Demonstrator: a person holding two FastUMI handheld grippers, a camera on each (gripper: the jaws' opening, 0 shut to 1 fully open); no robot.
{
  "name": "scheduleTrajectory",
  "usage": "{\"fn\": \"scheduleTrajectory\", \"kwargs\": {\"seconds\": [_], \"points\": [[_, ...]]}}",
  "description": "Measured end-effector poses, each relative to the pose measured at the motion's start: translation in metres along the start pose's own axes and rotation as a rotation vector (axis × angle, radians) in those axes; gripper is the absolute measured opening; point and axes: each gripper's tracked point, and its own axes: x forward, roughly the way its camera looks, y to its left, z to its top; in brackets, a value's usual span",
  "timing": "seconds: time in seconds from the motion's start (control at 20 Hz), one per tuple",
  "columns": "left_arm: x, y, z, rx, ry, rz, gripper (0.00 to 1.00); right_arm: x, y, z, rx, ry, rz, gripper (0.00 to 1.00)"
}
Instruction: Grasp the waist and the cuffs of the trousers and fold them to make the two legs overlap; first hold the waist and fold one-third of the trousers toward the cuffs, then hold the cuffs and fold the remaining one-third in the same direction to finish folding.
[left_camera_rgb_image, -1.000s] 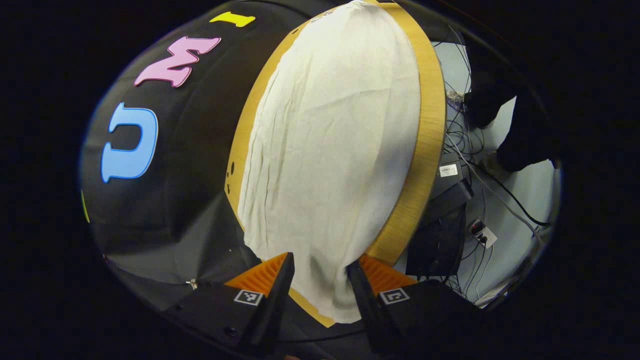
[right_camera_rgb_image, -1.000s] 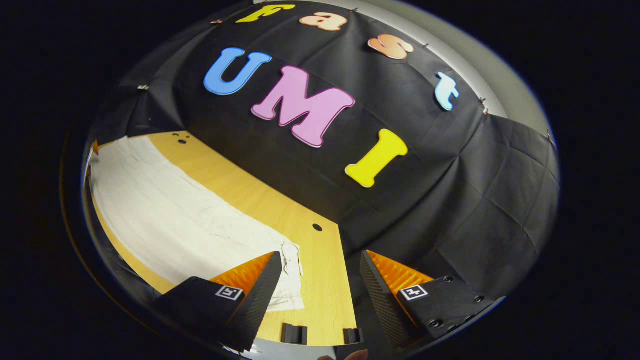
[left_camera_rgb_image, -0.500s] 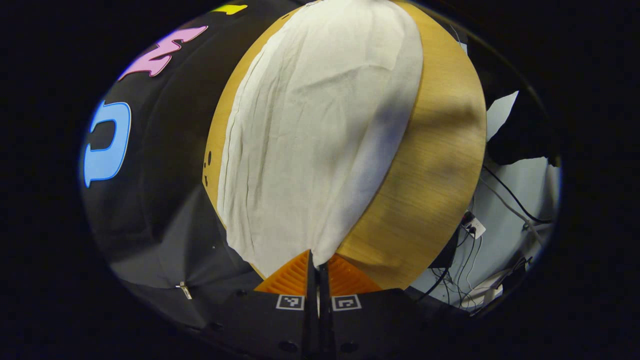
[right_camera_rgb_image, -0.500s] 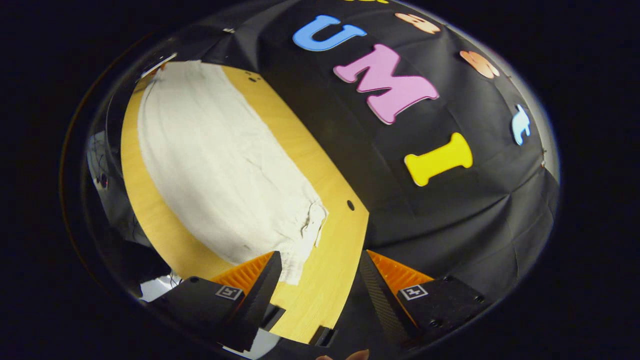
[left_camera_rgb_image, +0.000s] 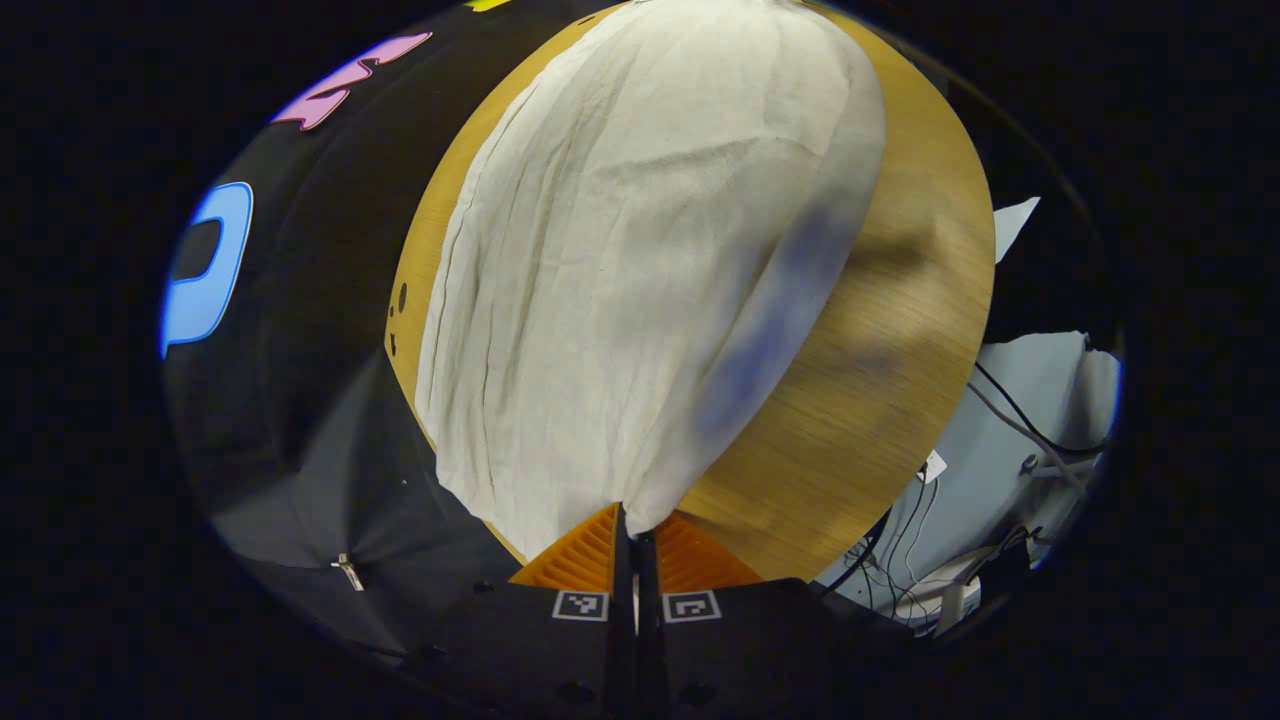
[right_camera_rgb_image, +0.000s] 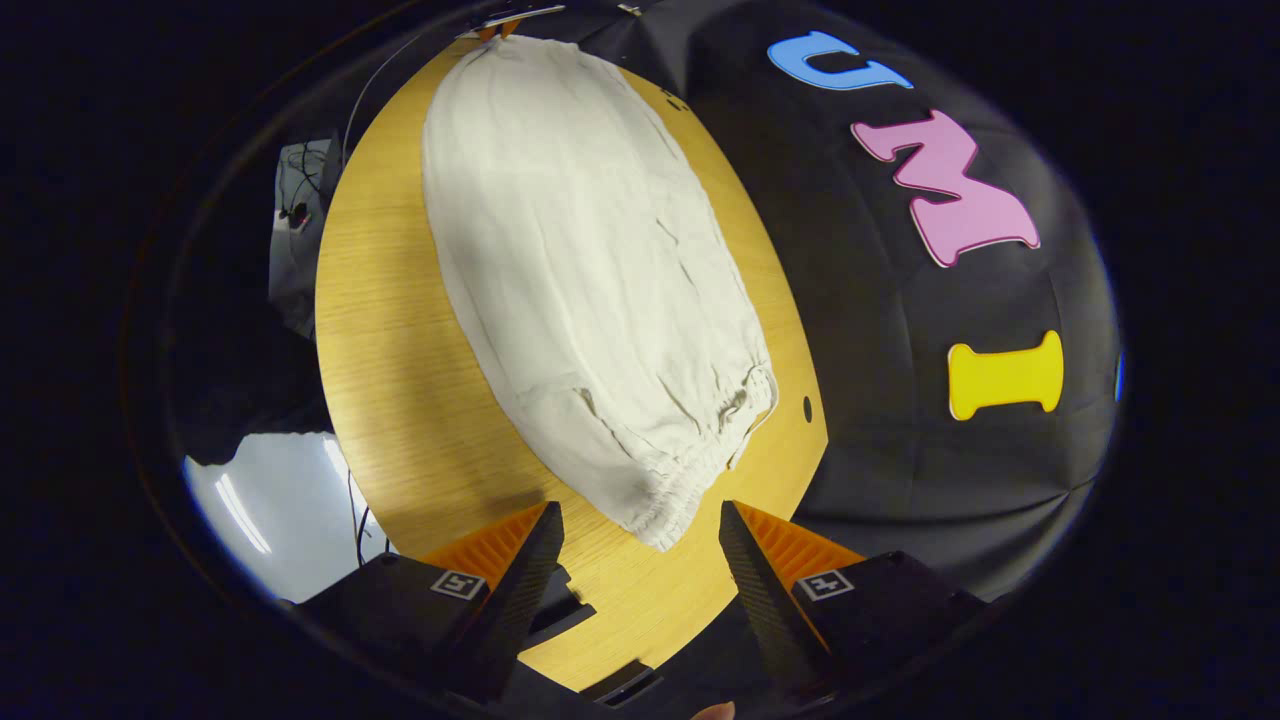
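Cream trousers (left_camera_rgb_image: 640, 270) lie lengthwise on a wooden table (left_camera_rgb_image: 880, 400). In the left gripper view my left gripper (left_camera_rgb_image: 632, 522) is shut on the near end of the cloth, which rises off the table in a peak toward the fingers and casts a shadow on the wood. In the right gripper view the trousers (right_camera_rgb_image: 590, 270) run away from me, their gathered elastic end (right_camera_rgb_image: 690, 470) nearest. My right gripper (right_camera_rgb_image: 640, 535) is open, and the corner of that elastic end sits just between its fingertips, untouched by either finger.
The table (right_camera_rgb_image: 400, 380) has a small hole (right_camera_rgb_image: 806, 408) beside the elastic end and more holes (left_camera_rgb_image: 400, 297) near its far edge. Beyond the table edge is pale floor with cables (left_camera_rgb_image: 1010, 440). The black cloth wall backs the table closely.
My left gripper closed on the trousers' end and drew it up slightly. My right gripper swung round from facing the wall to face the gathered end, staying open.
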Motion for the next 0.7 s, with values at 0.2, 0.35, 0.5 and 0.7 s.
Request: {"fn": "scheduleTrajectory", "kwargs": {"seconds": [0.2, 0.35, 0.5, 0.7], "points": [[0.001, 0.000, 0.000, 0.000, 0.009, -0.003, 0.06, 0.018, 0.004, 0.011, -0.119, -0.026, 0.042, 0.96], [0.002, 0.001, -0.001, 0.026, 0.022, 0.012, 0.06, 0.034, 0.001, 0.023, -0.213, -0.049, 0.041, 0.92], [0.001, 0.001, -0.003, 0.067, 0.035, 0.027, 0.06, 0.048, 0.006, 0.030, -0.266, -0.026, 0.066, 0.69], [0.002, 0.001, -0.003, 0.042, 0.031, 0.037, 0.06, 0.053, 0.014, 0.023, -0.138, 0.023, 0.115, 0.08]]}}
